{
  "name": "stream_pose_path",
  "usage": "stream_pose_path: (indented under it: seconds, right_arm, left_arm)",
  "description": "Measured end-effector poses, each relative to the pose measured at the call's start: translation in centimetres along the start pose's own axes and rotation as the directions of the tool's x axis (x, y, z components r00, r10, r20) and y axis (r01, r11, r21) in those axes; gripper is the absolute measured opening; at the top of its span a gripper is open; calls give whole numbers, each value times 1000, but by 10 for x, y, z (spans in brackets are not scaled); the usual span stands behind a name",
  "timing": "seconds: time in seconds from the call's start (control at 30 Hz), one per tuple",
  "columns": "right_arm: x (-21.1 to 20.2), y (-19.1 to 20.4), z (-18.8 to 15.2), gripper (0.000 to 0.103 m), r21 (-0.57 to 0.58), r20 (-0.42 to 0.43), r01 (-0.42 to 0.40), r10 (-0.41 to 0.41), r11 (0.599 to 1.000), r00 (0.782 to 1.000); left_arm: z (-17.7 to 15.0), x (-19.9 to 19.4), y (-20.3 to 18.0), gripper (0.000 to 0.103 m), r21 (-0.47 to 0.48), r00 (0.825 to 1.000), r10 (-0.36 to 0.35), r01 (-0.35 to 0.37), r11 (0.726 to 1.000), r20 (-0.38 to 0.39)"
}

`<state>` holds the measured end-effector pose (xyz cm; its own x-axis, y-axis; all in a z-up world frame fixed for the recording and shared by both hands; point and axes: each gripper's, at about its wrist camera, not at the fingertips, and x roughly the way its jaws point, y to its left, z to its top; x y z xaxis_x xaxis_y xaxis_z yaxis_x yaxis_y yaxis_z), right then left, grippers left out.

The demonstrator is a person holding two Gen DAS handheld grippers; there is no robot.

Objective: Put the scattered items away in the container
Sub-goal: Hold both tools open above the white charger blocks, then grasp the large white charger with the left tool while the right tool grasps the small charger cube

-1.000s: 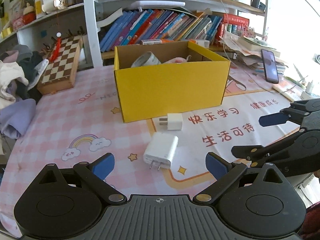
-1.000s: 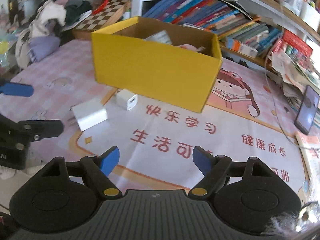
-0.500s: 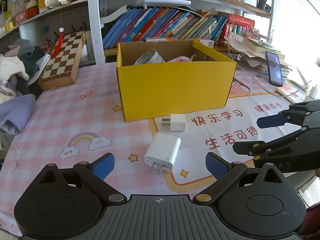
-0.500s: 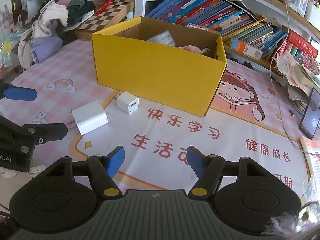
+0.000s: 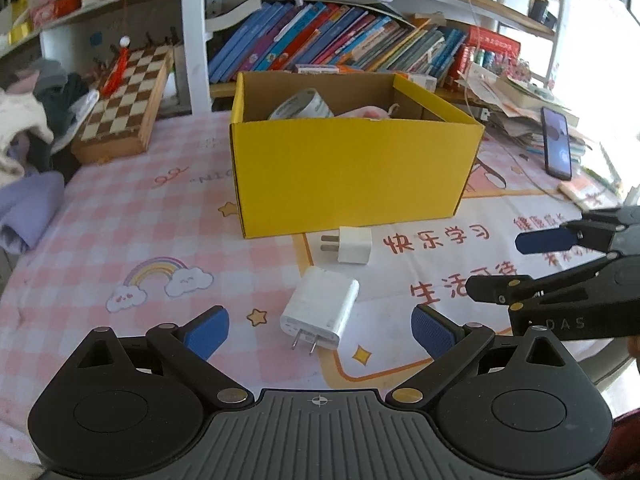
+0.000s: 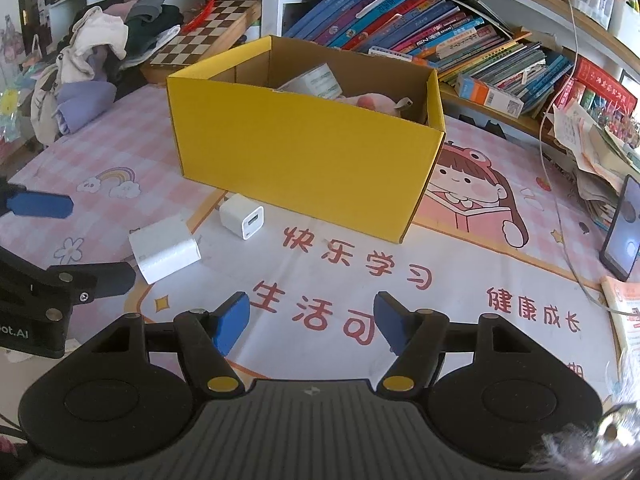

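Note:
A yellow cardboard box [image 5: 352,172] [image 6: 296,156] stands on the patterned table mat, holding a roll of tape [image 5: 302,106] and something pink. Two white chargers lie in front of it: a small cube charger [image 5: 354,245] [image 6: 242,222] close to the box wall, and a larger flat charger [image 5: 320,312] [image 6: 164,250] nearer me, prongs toward the left wrist camera. My left gripper [image 5: 320,330] is open, just short of the larger charger, which sits between its fingers' line. My right gripper [image 6: 312,318] is open over the printed mat with nothing between its fingers.
A chessboard box [image 5: 124,112] leans at the back left beside a heap of clothes [image 6: 96,60]. Books [image 5: 320,44] fill the shelf behind the box. A phone [image 5: 557,148] and stacked papers [image 6: 600,148] lie at the right.
Both grippers have drawn slightly nearer the chargers and box. The right gripper's fingers have narrowed somewhat but remain open. The chargers have not moved.

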<state>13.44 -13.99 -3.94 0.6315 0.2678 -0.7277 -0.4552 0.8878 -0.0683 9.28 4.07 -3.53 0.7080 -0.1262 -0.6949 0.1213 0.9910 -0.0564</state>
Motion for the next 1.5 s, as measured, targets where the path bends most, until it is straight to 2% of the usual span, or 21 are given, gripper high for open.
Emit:
stream_pose_path:
  seconds: [0.23,0.53,0.6,0.73,0.8,0.87,1.03,1.23,1.5]
  right_arm:
    - [5,-3,5,67,-5,2,-18,18,1000,1000]
    - [19,-1,17,63,-44,-4,-72,72,996,997]
    - [24,0,20,63,-52,-8,-88,87,995,996]
    - [31,2,26,62,-68,-15,-117,117,991,993]
    - [35,2,28,60,-76,-20,-130,129,989,991]
    - [38,1,31,54,-82,-23,-138,137,987,990]
    - [46,-2,37,53,-94,-33,-156,154,983,988]
    - [57,-2,44,51,-114,-43,-185,181,976,983]
    - [72,1,54,44,-114,-60,-236,230,965,971]
  left_arm:
    - [1,4,-1,103,-8,1000,5,-5,1000,-2]
    - [0,11,-14,101,108,998,70,-70,992,4]
    - [0,13,-13,101,106,997,76,-75,992,-1]
    - [1,17,-9,95,84,997,76,-74,994,-12]
    - [2,21,-9,89,82,997,79,-77,994,-19]
    - [2,25,-8,80,80,996,82,-80,994,-26]
    - [3,37,-7,72,73,995,86,-82,994,-51]
    - [6,48,-7,66,65,994,81,-77,995,-73]
    - [8,62,-8,64,63,992,65,-59,996,-107]
